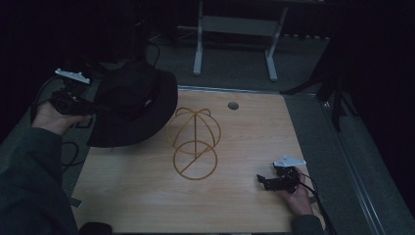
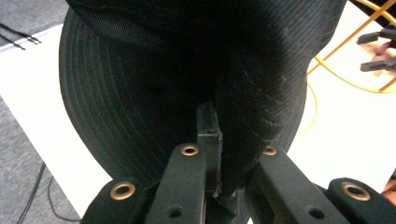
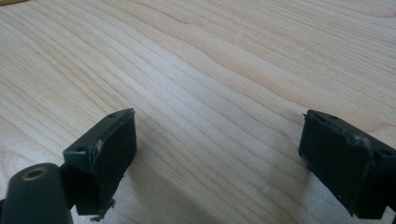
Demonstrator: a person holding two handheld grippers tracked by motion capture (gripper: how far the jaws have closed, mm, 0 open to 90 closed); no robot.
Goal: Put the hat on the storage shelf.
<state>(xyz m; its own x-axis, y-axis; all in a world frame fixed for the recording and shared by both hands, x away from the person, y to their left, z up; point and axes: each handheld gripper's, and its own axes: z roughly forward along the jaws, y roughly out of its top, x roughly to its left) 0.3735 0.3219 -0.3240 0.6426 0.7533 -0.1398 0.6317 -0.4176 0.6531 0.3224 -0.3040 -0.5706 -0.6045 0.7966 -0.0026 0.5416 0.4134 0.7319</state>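
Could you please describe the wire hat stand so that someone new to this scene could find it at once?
Start at the wooden table and look to its middle, just right of the black hat that the left gripper holds by its brim. The wire hat stand rests there: a see-through dome of thin yellow-orange wire hoops, unlike the solid dark hat.

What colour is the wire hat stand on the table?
The wire hat stand is orange-yellow, showing best in the high view, beside the black hat.
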